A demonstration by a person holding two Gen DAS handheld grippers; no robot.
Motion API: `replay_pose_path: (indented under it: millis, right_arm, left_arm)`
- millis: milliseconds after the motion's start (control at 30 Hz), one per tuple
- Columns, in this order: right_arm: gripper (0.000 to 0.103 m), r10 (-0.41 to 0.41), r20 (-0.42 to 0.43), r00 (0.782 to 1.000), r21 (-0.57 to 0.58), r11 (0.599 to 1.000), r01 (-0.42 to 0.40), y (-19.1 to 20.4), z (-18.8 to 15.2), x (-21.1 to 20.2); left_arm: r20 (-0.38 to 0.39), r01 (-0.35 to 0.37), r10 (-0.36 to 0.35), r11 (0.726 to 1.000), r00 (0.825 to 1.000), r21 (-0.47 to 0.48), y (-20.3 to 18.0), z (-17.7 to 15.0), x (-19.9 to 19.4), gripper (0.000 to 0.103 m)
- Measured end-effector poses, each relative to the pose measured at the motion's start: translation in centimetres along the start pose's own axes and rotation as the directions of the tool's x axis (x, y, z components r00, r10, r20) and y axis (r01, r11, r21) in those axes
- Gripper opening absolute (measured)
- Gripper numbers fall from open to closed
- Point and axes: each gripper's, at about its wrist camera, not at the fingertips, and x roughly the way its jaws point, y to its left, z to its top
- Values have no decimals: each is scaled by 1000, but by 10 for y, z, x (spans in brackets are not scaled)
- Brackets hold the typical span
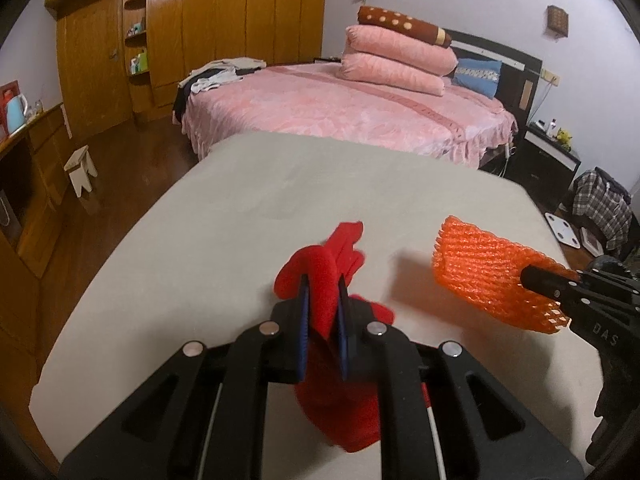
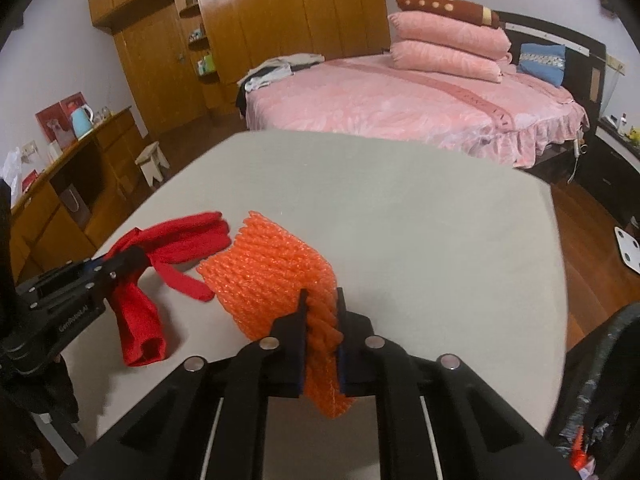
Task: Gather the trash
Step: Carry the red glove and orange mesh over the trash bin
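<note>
Trash: left gripper point(image 1: 323, 300) pinches red cloth point(image 1: 320, 280), right gripper point(image 2: 322, 312) pinches orange foam net point(image 2: 272, 276) (squashy) above the table point(image 2: 400, 208); either may slip out.

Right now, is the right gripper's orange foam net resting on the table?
No, the right gripper holds the orange foam net lifted above the table.

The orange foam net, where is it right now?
The orange foam net is clamped in the right gripper, above the grey table, right of the red glove.

Left black two-finger gripper point(image 1: 323, 292) clamped on red fabric glove point(image 1: 320, 272), raised; right black two-finger gripper point(image 2: 322, 300) clamped on orange foam mesh sleeve point(image 2: 272, 276), level beside it.
</note>
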Motion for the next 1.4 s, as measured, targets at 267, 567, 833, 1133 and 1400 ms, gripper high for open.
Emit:
replay_pose_path:
  millis: [267, 567, 833, 1133, 1400]
  right_arm:
    - [11, -10, 68, 998, 11, 1000, 10, -7, 11, -33]
    - [11, -18, 150, 988, 33, 999, 14, -17, 21, -75]
    - [11, -42, 207, 977, 50, 998, 33, -28, 19, -113]
    - [11, -92, 249, 964, 74, 994, 76, -43, 10, -151]
    - [11, -147, 282, 948, 108, 987, 121, -63, 1, -185]
  left_arm:
    - [50, 38, -39, 999, 998, 26, -26, 16, -25, 11]
    - [101, 93, -99, 994, 990, 58, -57, 27, -53, 11]
    - [131, 136, -145, 988, 981, 78, -83, 31, -73, 11]
    - [153, 182, -199, 976, 968, 117, -114, 31, -97, 11]
    - [175, 236, -264, 958, 949, 162, -147, 32, -119, 11]
